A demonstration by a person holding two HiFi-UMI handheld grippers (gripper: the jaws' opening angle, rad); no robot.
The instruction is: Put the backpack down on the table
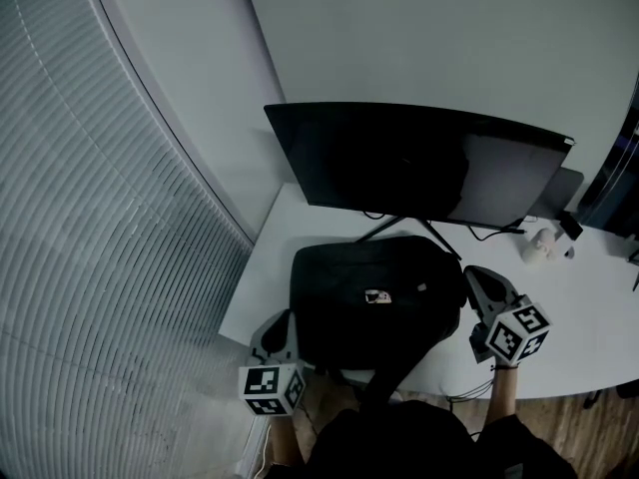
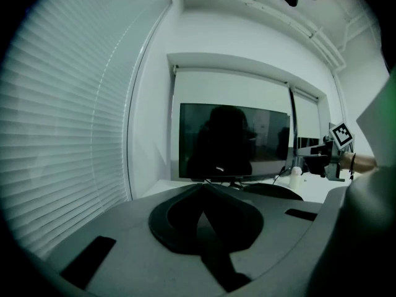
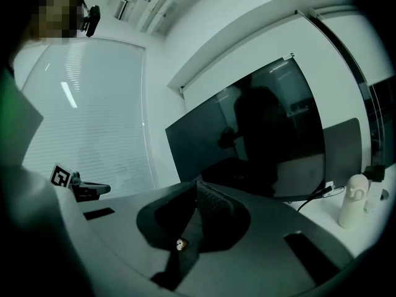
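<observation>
Backpack of black fabric [image 1: 344,312] at the left front corner of the white table [image 1: 262,282], before a black curved monitor [image 1: 399,163].
Left gripper [image 1: 287,316] and right gripper [image 1: 468,270] are held at its left and right sides, jaws closed tip to tip; whether fabric is pinched cannot be made out. Its strap [image 1: 394,372] is draped over the front edge, the end lost against dark clothing [image 1: 399,445].

Left gripper [image 1: 287,315] and right gripper [image 1: 469,271] — grey shells, black jaws, black-and-white marker cubes [image 1: 272,389].
</observation>
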